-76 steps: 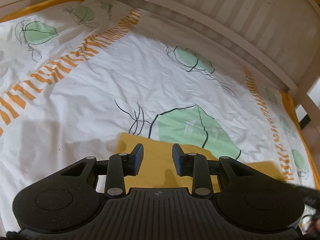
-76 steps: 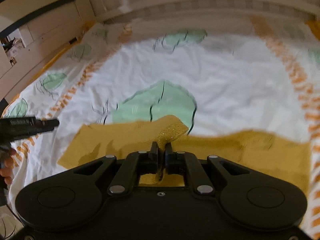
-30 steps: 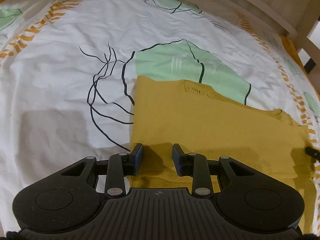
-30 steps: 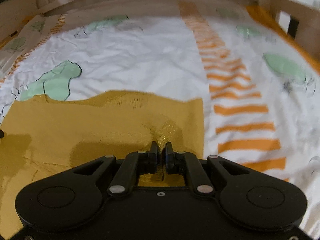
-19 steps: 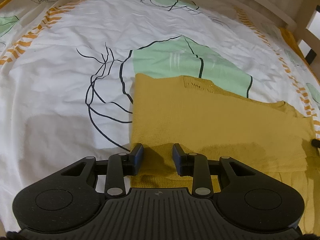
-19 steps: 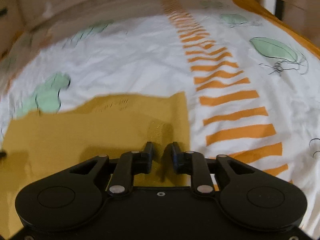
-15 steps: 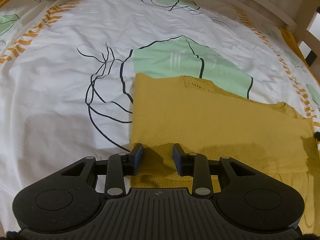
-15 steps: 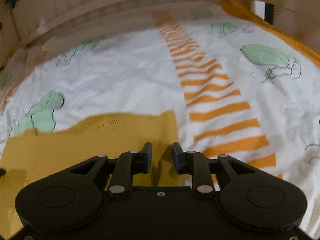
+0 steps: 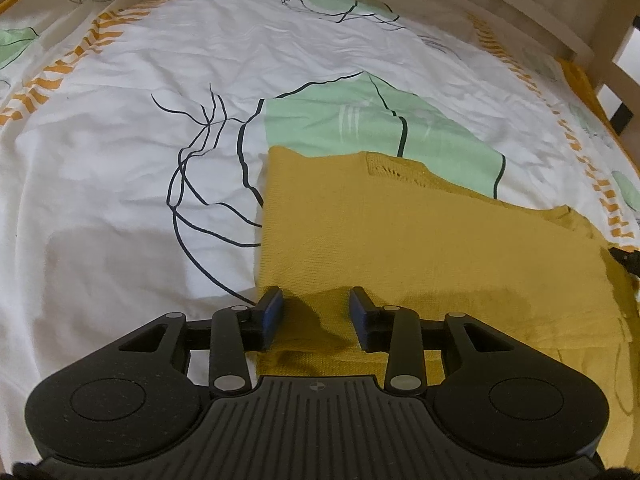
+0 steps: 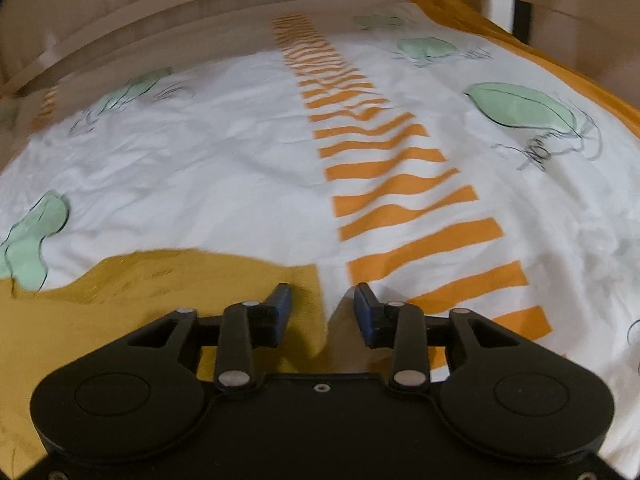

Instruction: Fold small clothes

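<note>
From my left wrist camera, the left tool (image 9: 316, 314) has its fingers well apart and nothing between the blue pads (image 9: 273, 312); they straddle the near left corner of the mustard knit garment (image 9: 420, 248). That garment lies flat on the bed sheet (image 9: 120, 184), folded over on itself, with a second layer showing along its near and right edges. Its long axis runs from about 9 o'clock to 3 o'clock across my view, tilted so the right end sits lower in the frame. The left edge is straight, running from 12 toward 6 o'clock down to my left finger. A small openwork knit detail (image 9: 394, 168) sits on the far edge. I can read no label or writing on the cloth. The sheet is white with green leaf shapes, black line drawing and orange striped bands. A pale wooden bed rail (image 9: 500, 8) curves round at 1 o'clock.

From my right wrist camera, which is somewhat blurred, the right tool (image 10: 322, 312) is also spread, holding nothing. The garment (image 10: 140, 300) fills the 7 to 9 o'clock area, its right edge ending between my two fingers; the left finger is over cloth, the right over bare sheet (image 10: 200, 168). An orange striped band (image 10: 380, 168) runs from 12 toward 4 o'clock.
</note>
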`<action>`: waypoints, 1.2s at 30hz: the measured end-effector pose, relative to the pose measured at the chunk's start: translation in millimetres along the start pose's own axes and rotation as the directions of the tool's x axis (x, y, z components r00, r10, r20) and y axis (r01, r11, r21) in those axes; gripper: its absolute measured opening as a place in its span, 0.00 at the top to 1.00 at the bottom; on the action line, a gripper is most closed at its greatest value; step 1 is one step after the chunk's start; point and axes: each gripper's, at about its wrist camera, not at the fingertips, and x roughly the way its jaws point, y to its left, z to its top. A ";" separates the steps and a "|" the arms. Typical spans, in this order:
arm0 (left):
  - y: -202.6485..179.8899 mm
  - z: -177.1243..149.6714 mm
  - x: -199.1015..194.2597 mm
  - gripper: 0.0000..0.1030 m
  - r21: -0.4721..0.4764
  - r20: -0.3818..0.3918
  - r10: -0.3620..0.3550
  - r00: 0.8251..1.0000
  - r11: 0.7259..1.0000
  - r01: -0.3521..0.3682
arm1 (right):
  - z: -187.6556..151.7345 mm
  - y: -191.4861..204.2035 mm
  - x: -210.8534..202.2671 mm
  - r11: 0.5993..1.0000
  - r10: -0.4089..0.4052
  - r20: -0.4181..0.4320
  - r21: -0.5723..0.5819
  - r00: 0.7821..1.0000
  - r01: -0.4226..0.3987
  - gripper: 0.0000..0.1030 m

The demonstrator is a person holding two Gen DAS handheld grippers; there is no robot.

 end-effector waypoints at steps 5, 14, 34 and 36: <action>-1.3 -1.7 1.1 0.61 0.000 0.009 -0.003 1.000 1.000 0.003 | -0.9 0.8 -16.3 1.000 0.010 0.028 -0.020 1.000 -0.010 0.51; -8.3 -6.0 1.7 0.56 0.032 0.029 0.010 1.000 0.999 -0.011 | -24.0 14.5 -52.6 0.989 0.099 0.027 -0.116 0.995 -0.095 0.40; -23.0 -13.3 4.8 0.38 0.017 0.073 0.054 0.996 0.998 -0.056 | -47.7 -1.1 -29.2 0.997 0.058 0.001 -0.057 0.998 -0.057 0.01; -26.2 -12.2 5.6 0.38 0.020 0.069 0.074 0.995 0.997 -0.075 | -47.0 -0.4 -30.5 0.997 0.055 -0.006 -0.050 0.998 -0.056 0.01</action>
